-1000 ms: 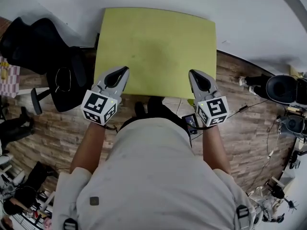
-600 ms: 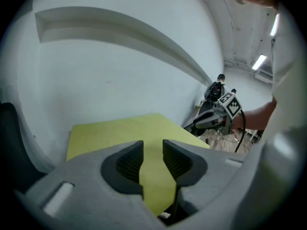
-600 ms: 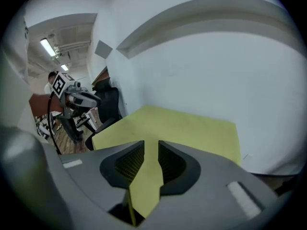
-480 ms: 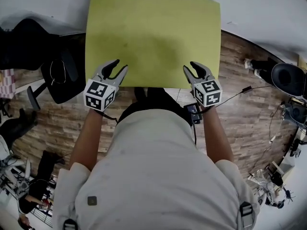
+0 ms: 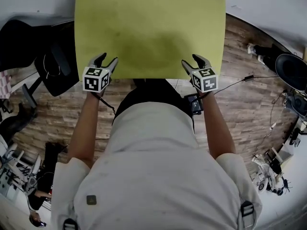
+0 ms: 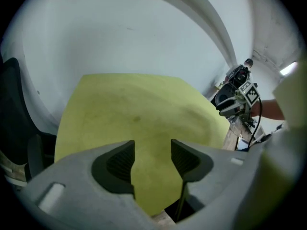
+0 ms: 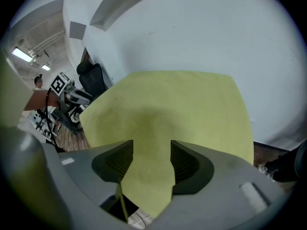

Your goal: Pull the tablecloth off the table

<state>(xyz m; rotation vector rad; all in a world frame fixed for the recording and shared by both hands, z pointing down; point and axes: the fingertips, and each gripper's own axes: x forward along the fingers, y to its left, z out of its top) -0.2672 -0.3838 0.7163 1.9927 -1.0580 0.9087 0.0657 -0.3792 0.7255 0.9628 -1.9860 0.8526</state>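
Observation:
A yellow-green tablecloth (image 5: 148, 28) covers the whole table, flat and smooth. My left gripper (image 5: 106, 59) is at the cloth's near left corner and my right gripper (image 5: 192, 61) is at its near right corner. Both sets of jaws are opening. In the left gripper view the pads of the left gripper (image 6: 152, 150) stand apart, with the near edge of the tablecloth (image 6: 139, 114) showing in the gap, not pressed. The right gripper (image 7: 151, 150) looks the same over the tablecloth (image 7: 172, 114). Neither gripper holds anything.
A black office chair (image 5: 29, 47) stands left of the table on the wooden floor (image 5: 240, 99). Dark equipment (image 5: 290, 71) and a cable (image 5: 235, 83) lie to the right. A white wall is behind the table. The person's torso is close against the near edge.
Both grippers went from shut to open. They moved apart along the near edge toward the cloth's corners, and the table now fills more of the head view.

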